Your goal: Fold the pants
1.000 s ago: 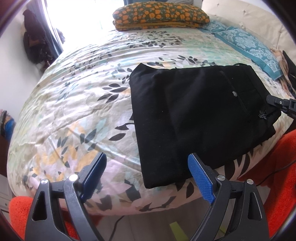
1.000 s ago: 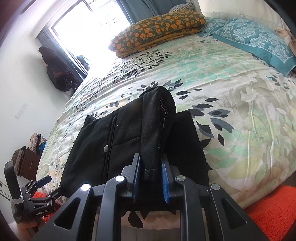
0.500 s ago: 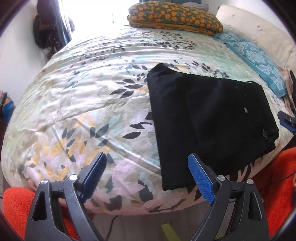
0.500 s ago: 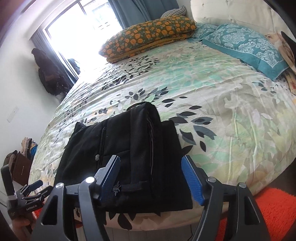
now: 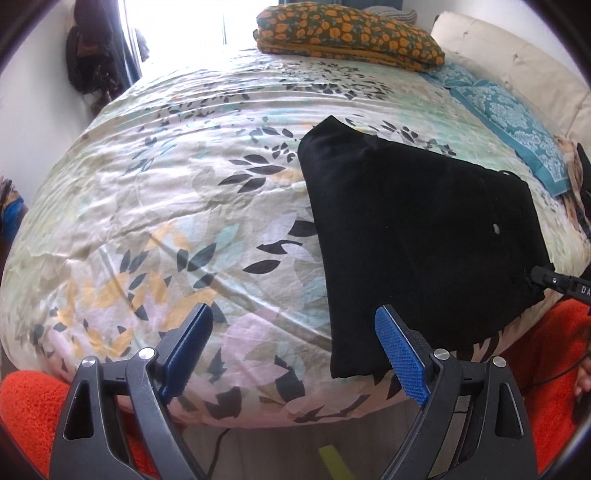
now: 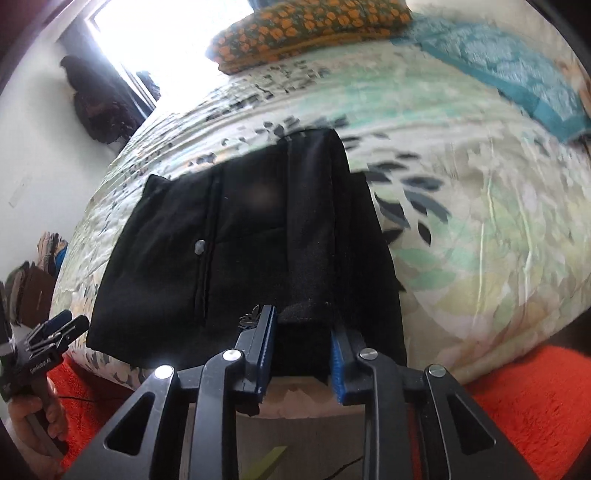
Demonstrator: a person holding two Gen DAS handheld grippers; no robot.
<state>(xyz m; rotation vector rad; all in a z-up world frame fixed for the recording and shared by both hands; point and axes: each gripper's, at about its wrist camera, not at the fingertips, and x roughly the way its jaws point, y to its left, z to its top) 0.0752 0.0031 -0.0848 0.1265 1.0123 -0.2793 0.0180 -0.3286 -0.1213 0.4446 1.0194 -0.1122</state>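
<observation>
The black pants [image 5: 417, 236] lie folded in a flat rectangle near the front edge of the bed, also in the right wrist view [image 6: 258, 236]. My left gripper [image 5: 291, 350] is open and empty, off the bed's front edge, left of the pants' near corner. My right gripper [image 6: 301, 350] has its jaws partly closed around the waistband edge of the pants at the bed's edge; a gap remains between the pads. Its tip shows at the right in the left wrist view [image 5: 554, 282].
The floral bedspread [image 5: 166, 206] covers the bed. An orange patterned pillow [image 5: 347, 33] and a teal pillow [image 5: 509, 122] lie at the far side. An orange rug [image 6: 535, 406] lies on the floor in front. Dark clothes hang by the window [image 6: 96, 107].
My right gripper, open half a second ago after letting go of the pants, has moved in and narrowed around the waistband edge. My left gripper has drifted slightly left, staying open.
</observation>
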